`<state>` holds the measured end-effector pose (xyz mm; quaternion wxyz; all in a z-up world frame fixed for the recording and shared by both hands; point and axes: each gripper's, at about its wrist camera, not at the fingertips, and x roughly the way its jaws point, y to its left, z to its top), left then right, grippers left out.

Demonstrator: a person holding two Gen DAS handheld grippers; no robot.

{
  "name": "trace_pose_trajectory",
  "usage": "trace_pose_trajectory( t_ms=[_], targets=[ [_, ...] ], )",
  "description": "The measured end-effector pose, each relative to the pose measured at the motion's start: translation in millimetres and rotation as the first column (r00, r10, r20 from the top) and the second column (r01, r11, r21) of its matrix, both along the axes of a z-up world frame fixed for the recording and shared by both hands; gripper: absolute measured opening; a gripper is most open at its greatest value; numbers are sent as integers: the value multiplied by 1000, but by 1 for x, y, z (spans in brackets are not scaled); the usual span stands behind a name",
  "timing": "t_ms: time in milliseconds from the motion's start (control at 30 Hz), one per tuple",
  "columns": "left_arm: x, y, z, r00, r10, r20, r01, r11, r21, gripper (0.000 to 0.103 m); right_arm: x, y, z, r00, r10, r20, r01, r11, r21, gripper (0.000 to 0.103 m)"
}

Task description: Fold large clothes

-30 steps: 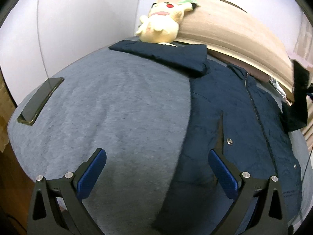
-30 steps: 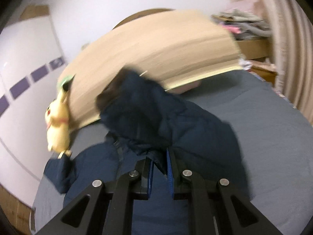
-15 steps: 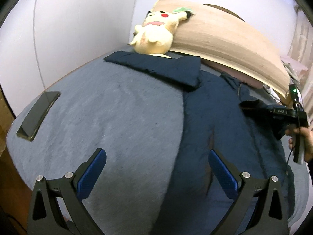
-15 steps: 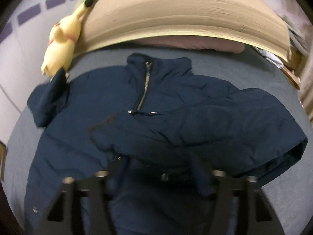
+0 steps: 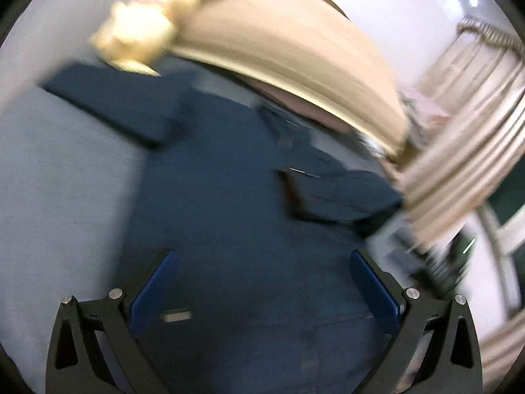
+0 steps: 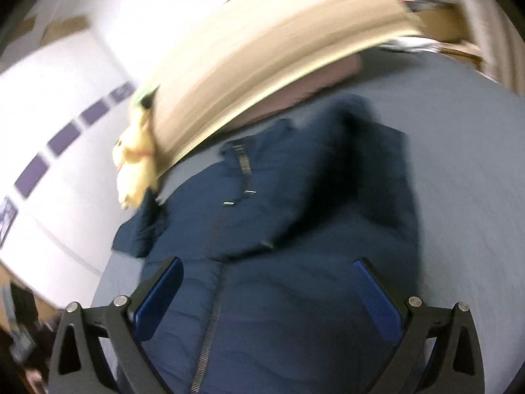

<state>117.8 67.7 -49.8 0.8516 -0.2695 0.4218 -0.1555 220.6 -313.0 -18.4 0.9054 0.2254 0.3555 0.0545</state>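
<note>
Fingers with blue pads are standing wide apart on our left gripper [image 5: 262,287], pressing on nothing, with the dark navy padded zip-up jacket [image 5: 229,216] lying below and between them. Our right gripper [image 6: 267,295] is also spreading its 2 blue-padded fingers [image 6: 160,295] fully; its jaws have just been opening, and we are seeing only the jacket's front panel and its metal zip [image 6: 210,321] beneath them, nothing gripped.

The jacket is lying flat, front up, on the grey-blue fuzzy bed cover [image 6: 466,151]. In the right wrist view, 1 sleeve is lying folded across the chest toward the zip, while the other sleeve [image 5: 118,98] is stretching out sideways over the cover toward the wall.

Farther off, we are seeing the jacket's collar pointing at the curved light wooden headboard [image 5: 295,49]. A yellow plush toy [image 5: 144,29] is leaning against the headboard just beside the outstretched sleeve's cuff. Beige pleated curtains [image 5: 466,131] are hanging at the far right of the left wrist view. Both views are blurring heavily.
</note>
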Motion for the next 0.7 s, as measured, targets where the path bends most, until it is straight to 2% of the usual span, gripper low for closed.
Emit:
trace_pose_trajectory(
  t_ms=[67,167,267,367,533,700],
  targets=[
    [31,-23,-10,996,-62,-58,53,989,-138,103,-21,-10,-19,997,-72,19,72,997,11,103],
    [69,-53,-28,981,-136,-139,93,955,-283,103,-35,-18,-37,989,-142,40,142,990,1,103],
    [106,-80,-49,968,-147,-203,65,930,-363,103,-42,-25,-45,985,-166,45,165,986,23,103],
    [125,-96,-60,964,-129,-230,33,924,-380,103,-45,-34,-56,985,-169,35,166,984,62,103],
    [154,-110,-77,957,-95,-275,-6,939,-345,103,-49,-39,-65,985,-169,37,164,981,104,103],
    [156,-116,-90,945,-81,-316,-32,940,-338,103,-49,-39,-67,985,-169,45,163,980,114,103]
  ],
)
